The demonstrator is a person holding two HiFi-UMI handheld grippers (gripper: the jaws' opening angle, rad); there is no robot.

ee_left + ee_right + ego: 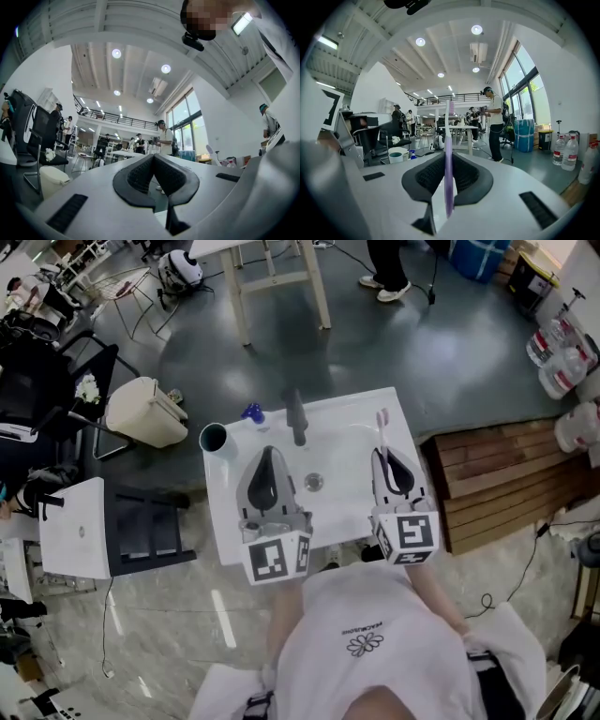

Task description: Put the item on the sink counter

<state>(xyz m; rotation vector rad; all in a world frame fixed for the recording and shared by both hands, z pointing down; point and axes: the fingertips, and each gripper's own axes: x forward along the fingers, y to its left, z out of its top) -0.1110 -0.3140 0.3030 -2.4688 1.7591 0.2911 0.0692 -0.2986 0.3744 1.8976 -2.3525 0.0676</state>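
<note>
A white sink counter [225, 512] with a basin, a drain [313, 482] and a dark faucet [296, 416] lies below me. My right gripper [388, 457] is shut on a pale purple toothbrush [448, 164], whose bristled head [382, 415] sticks out past the jaws over the counter's right side. In the right gripper view the toothbrush stands upright between the closed pads. My left gripper [268, 458] hovers over the basin's left half with its jaws closed and nothing in them [153, 159].
A teal cup [215, 438] and a small blue object [252, 412] sit at the counter's back left corner. A cream bin [145, 412] and black chair stand to the left, wooden pallets [506, 479] to the right. People stand farther off.
</note>
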